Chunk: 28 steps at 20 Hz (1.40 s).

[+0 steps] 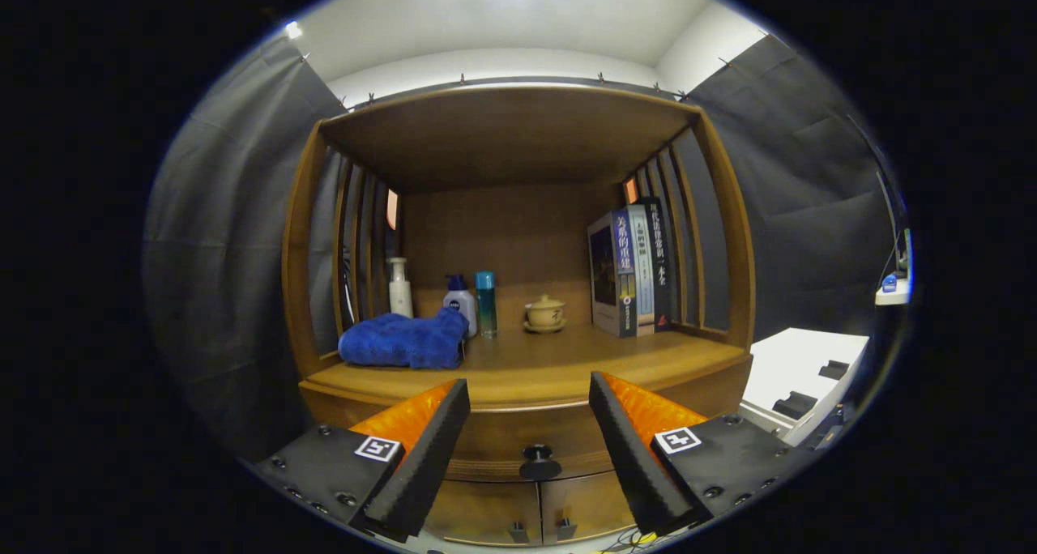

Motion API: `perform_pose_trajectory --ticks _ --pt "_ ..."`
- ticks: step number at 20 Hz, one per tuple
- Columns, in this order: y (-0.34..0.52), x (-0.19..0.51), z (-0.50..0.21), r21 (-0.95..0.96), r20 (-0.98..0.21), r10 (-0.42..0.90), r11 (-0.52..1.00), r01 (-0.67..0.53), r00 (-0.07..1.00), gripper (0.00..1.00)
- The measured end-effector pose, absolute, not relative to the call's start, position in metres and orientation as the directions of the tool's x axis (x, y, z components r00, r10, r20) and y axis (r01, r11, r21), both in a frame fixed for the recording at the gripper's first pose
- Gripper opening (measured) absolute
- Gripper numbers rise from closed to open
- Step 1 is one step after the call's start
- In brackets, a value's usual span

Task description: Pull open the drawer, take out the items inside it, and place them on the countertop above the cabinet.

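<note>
The gripper [529, 424] has its jaws wide apart and holds nothing. The drawer [527, 441] is still closed, just below the tabletop [535, 368] of the cabinet. Its round dark knob [539, 461] lies straight ahead, in the gap between the jaws and a little low, so a short push forward should bring them around it. On the tabletop beyond sit a blue towel [403, 341], three bottles [459, 301], a small lidded cup [544, 313] and upright books [632, 269], all well behind the drawer front. Nothing blocks the knob.
</note>
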<state>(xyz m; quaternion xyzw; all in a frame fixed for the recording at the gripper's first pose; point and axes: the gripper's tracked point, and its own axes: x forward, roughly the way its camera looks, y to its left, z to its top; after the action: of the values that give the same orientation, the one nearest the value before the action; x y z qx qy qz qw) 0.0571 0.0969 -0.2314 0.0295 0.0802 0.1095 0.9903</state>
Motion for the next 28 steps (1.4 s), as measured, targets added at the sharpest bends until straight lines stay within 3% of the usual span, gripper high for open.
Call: perform_pose_trajectory --ticks 10,16,22,28 --pt "0.091 0.089 -0.334 0.078 -0.295 0.213 0.977 -0.198 0.932 0.98" --pt "0.082 0.106 -0.361 0.14 -0.329 0.218 0.974 -0.18 0.919 0.72" --pt "0.087 0.112 -0.37 0.17 -0.364 0.238 0.968 -0.187 0.9 0.54" --pt "0.087 0.113 -0.373 0.196 -0.377 0.246 0.963 -0.182 0.893 0.47"
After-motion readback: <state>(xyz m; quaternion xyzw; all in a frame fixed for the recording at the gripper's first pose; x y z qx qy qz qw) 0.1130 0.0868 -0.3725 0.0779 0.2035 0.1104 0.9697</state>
